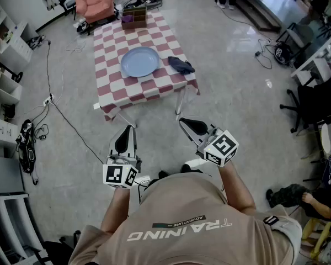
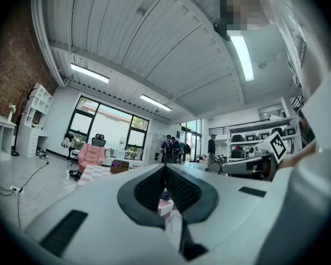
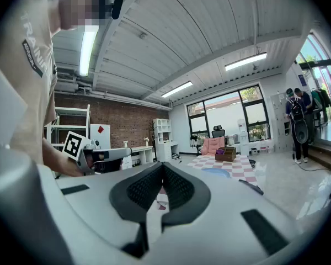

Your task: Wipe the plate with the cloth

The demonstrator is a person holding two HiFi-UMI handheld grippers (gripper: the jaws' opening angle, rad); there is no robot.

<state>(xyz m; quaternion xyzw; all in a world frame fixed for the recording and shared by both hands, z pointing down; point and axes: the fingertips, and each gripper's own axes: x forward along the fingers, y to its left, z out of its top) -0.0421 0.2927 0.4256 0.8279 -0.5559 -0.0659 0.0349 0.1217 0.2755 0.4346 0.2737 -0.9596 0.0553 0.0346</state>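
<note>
Plate (image 1: pixel 139 62) and cloth (image 1: pixel 180 65) sit upper centre in head view; right gripper view catches a blue sliver. Left gripper (image 1: pixel 124 139), right gripper (image 1: pixel 192 127): both clamped, empty.

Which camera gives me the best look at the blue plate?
The head view: the whole plate shows from above on the table, beside the cloth. The right gripper view shows a distant blue sliver; in the left gripper view I can't find it.
</note>
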